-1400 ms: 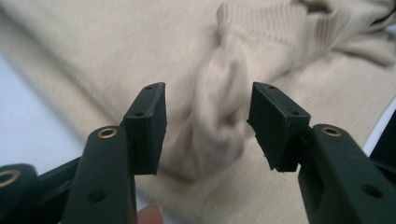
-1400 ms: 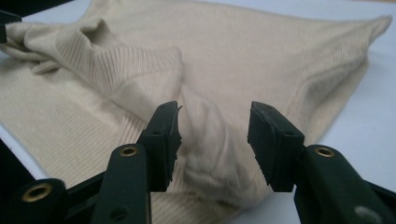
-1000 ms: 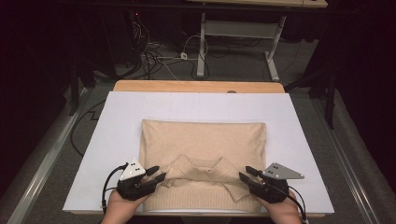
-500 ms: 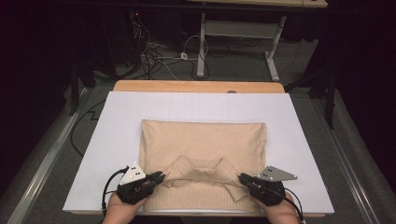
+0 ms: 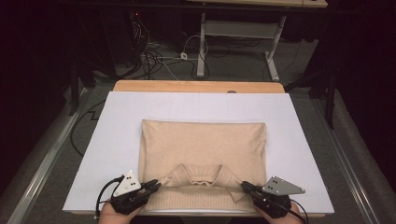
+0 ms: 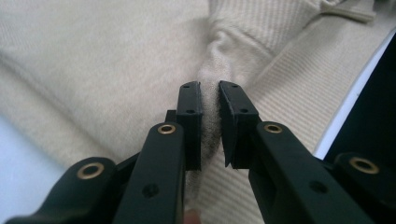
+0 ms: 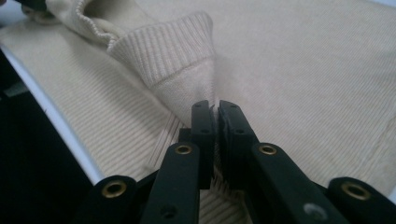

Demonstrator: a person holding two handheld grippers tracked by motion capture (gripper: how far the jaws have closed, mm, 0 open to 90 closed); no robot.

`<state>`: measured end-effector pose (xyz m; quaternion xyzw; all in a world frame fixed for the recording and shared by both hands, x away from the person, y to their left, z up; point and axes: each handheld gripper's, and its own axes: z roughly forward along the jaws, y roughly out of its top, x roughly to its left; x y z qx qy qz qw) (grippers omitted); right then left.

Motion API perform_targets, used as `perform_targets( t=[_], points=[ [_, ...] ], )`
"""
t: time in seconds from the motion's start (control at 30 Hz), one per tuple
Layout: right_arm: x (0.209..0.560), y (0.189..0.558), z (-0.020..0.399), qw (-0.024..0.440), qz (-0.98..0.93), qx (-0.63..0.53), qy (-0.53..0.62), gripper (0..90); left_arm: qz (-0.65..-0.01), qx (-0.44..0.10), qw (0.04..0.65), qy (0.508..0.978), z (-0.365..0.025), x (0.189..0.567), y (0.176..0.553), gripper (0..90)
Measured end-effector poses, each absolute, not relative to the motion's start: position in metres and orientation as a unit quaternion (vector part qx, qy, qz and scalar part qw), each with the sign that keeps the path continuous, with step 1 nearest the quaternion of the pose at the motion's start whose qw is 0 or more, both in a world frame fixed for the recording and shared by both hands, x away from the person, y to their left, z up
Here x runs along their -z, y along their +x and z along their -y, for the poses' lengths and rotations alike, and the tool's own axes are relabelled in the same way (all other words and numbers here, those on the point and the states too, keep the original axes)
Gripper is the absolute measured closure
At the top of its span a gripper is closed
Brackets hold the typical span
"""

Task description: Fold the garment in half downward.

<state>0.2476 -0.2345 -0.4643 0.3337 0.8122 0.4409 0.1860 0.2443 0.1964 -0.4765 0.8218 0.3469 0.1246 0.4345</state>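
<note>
— Where is the sweater (image 5: 203, 151) lying?

— Folded into a beige rectangle on the white board (image 5: 121, 121) that covers the table (image 5: 196, 86), nearer the person's edge than the far one. Its ribbed hem runs along the near edge, and a ribbed band is bunched up and lifted in the middle of that near side.

— What has hold of it?

— Both claws. The left claw (image 5: 153, 185) sits at the near left corner of the garment. In the left gripper view its pads (image 6: 189, 123) have just been closing and now pinch a raised ridge of knit (image 6: 211, 93), with fabric squeezed into the narrow slot between them.

— And the other side?

— The right claw (image 5: 245, 186) is at the near right corner. In the right gripper view its jaws have just been closing too and stand almost pressed together, gripping a peak of cloth just below the ribbed cuff-like band (image 7: 163, 51).

— Anything else around?

— Cables (image 5: 163, 56) lie on the floor beyond the table, beside the legs of another bench (image 5: 243, 30).
</note>
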Motion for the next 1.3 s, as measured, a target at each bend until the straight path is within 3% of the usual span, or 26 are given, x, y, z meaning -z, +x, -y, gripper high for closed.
perform_targets(
  t=[0.33,0.47,0.53,0.77,1.07,1.3],
  points=[
    [0.474,0.243,0.239,0.171,-0.822,-0.428,0.335,84.2,-0.349,-0.111,0.427,0.827,-0.197,0.480,0.241,75.0],
    [0.467,0.243,0.236,0.176,-0.814,-0.440,0.336,70.3,-0.353,-0.116,0.449,0.812,-0.192,0.472,0.244,62.1],
    [0.462,0.244,0.234,0.181,-0.805,-0.451,0.342,65.6,-0.349,-0.117,0.466,0.805,-0.186,0.467,0.247,59.8],
    [0.455,0.255,0.212,0.191,-0.799,-0.454,0.345,69.7,-0.344,-0.107,0.450,0.817,-0.159,0.466,0.263,56.1],
    [0.472,0.258,0.207,0.166,-0.826,-0.424,0.332,84.6,-0.327,-0.089,0.441,0.831,-0.158,0.479,0.261,78.1],
    [0.470,0.246,0.213,0.161,-0.824,-0.435,0.324,85.0,-0.318,-0.081,0.450,0.830,-0.165,0.480,0.246,79.3]
  ],
)
